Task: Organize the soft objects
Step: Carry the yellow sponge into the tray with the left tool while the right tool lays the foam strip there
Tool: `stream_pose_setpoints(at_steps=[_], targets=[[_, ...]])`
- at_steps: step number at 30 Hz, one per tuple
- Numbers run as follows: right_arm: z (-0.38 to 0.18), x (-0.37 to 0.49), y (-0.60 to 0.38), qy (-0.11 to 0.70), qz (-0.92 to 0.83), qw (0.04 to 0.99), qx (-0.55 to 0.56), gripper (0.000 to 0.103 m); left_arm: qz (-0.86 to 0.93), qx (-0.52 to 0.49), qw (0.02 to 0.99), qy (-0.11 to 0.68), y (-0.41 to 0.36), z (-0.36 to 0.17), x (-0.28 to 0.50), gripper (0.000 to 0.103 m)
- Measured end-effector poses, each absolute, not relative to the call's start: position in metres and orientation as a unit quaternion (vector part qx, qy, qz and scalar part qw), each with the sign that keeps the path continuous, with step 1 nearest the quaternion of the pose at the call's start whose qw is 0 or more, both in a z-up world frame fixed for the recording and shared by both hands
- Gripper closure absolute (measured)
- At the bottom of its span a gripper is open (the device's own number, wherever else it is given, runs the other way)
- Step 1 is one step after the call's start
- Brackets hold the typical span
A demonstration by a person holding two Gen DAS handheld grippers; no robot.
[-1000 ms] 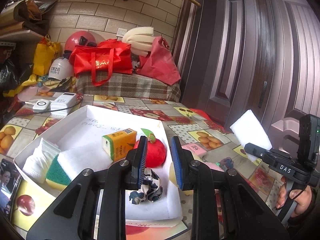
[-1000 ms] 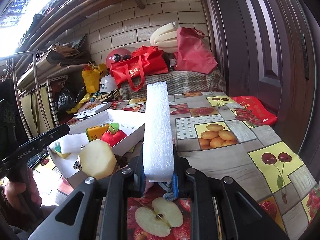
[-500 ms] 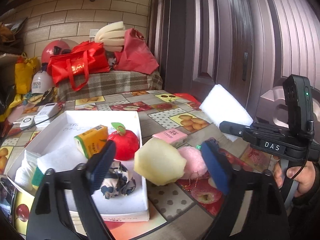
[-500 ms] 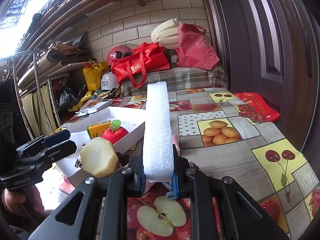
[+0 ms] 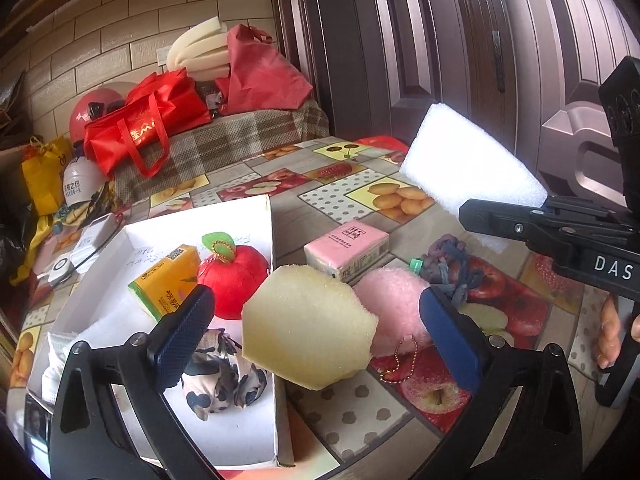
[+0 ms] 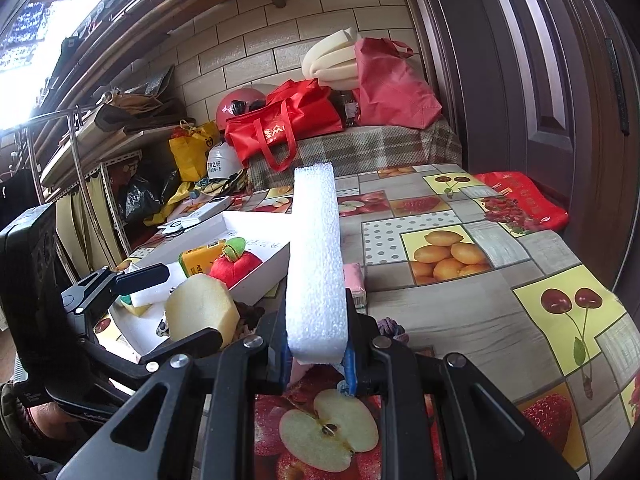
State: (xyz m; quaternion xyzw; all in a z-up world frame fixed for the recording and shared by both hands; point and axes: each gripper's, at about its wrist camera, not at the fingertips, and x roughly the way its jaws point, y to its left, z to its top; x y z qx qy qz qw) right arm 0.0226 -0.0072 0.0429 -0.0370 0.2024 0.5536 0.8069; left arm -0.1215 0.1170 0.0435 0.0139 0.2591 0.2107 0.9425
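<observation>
My left gripper (image 5: 316, 336) stands wide open around a pale yellow, many-sided sponge (image 5: 308, 332). Its pads are clear of the sponge on both sides. The sponge stands on edge by the near right wall of a white box (image 5: 120, 240). My right gripper (image 6: 316, 350) is shut on a long white foam block (image 6: 316, 256), held upright above the table. In the left wrist view this foam block (image 5: 472, 168) shows at the right. A pink fluffy ball (image 5: 392, 304), a pink tissue pack (image 5: 348, 248) and a purple knotted rope (image 5: 448, 264) lie on the tablecloth.
The box holds a yellow juice carton (image 5: 168, 280), a red plush apple (image 5: 232, 280), a spotted cloth bundle (image 5: 224, 376) and white towels (image 5: 104, 328). Red bags (image 5: 140, 132) sit on a plaid bench behind. A dark door (image 5: 400, 60) lies to the right.
My left gripper went from shut to wide open and swung right, from over the box to around the yellow sponge. The right gripper kept still with the foam block.
</observation>
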Motion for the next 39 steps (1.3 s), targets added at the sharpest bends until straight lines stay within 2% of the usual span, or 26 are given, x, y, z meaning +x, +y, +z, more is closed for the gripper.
stream_pose_setpoints(at_steps=[3,4,6,9,19,39], targets=[[0.043,0.022,-0.006,0.205,0.554,0.806,-0.04,0.084,0.216,0.006,0.935,0.282,0.122,0.038,-0.115,0.002],[0.043,0.022,-0.006,0.205,0.554,0.806,-0.041,0.084,0.215,-0.001,0.934,0.286,0.125,0.037,-0.115,0.006],[0.042,0.021,-0.005,0.206,0.554,0.806,-0.043,0.084,0.214,-0.015,0.933,0.291,0.131,0.035,-0.114,0.04],[0.042,0.021,-0.005,0.206,0.553,0.806,-0.044,0.084,0.201,-0.038,0.939,0.275,0.137,0.038,-0.122,0.045],[0.047,0.011,-0.009,0.171,0.551,0.816,-0.047,0.084,0.247,-0.047,0.951,0.177,0.149,0.054,-0.169,0.047],[0.036,-0.043,0.057,0.17,0.623,0.754,-0.122,0.084,0.343,-0.109,0.924,0.132,0.23,0.052,-0.232,0.046]])
